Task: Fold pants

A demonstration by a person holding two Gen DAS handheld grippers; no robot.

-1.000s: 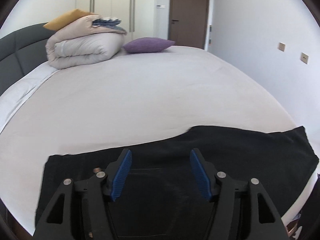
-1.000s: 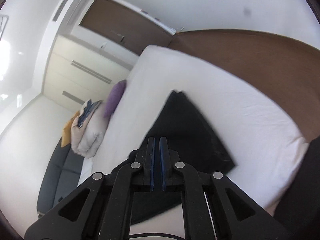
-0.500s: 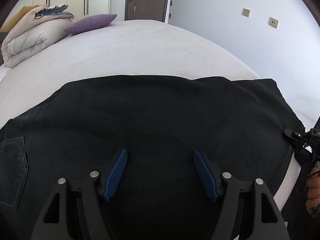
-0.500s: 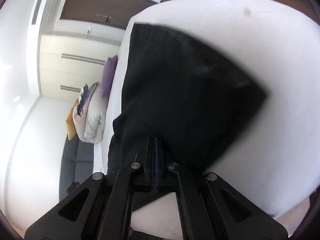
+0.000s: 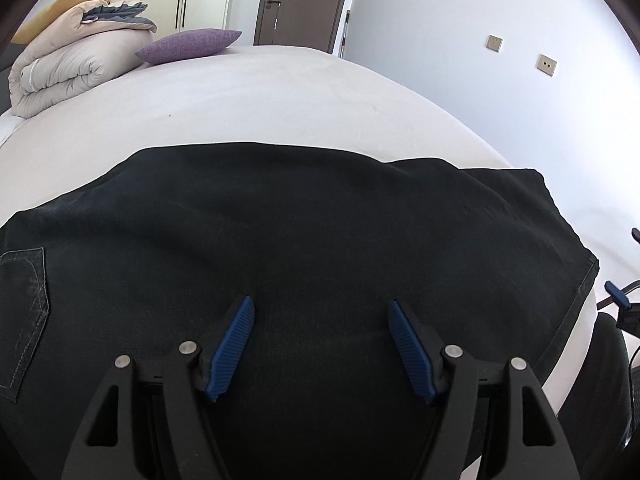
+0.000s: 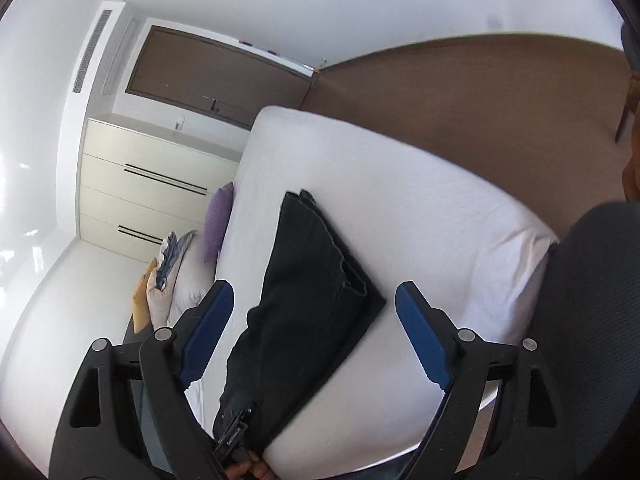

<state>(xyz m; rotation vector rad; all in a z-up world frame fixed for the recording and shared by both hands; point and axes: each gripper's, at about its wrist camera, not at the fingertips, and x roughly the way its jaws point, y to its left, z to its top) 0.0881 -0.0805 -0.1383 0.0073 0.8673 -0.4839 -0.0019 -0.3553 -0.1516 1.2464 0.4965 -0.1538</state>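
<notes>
Black pants (image 5: 300, 232) lie flat across the near side of the white bed (image 5: 260, 96), with a back pocket at the left. My left gripper (image 5: 320, 304) hovers close over their middle, open, and its blue pads (image 5: 232, 344) hold nothing. In the right wrist view, which is rolled sideways, the leg end of the pants (image 6: 316, 280) lies on the sheet. My right gripper (image 6: 314, 286) is opening its jaws. The cloth shows between the fingers, but the pads do not press on it. The right gripper's blue fingertip (image 5: 616, 298) peeks in at the edge of the left view.
A rolled beige duvet (image 5: 72, 60) and a purple pillow (image 5: 188, 42) lie at the far end of the bed. Behind them are wardrobes and a brown door (image 5: 304, 0). A person's dark clothing (image 6: 592, 320) stands at the bed's near edge.
The left gripper dropped closer over the pants, then held still. The right gripper, shut before, now stands wide apart and has drawn back from the pants' end.
</notes>
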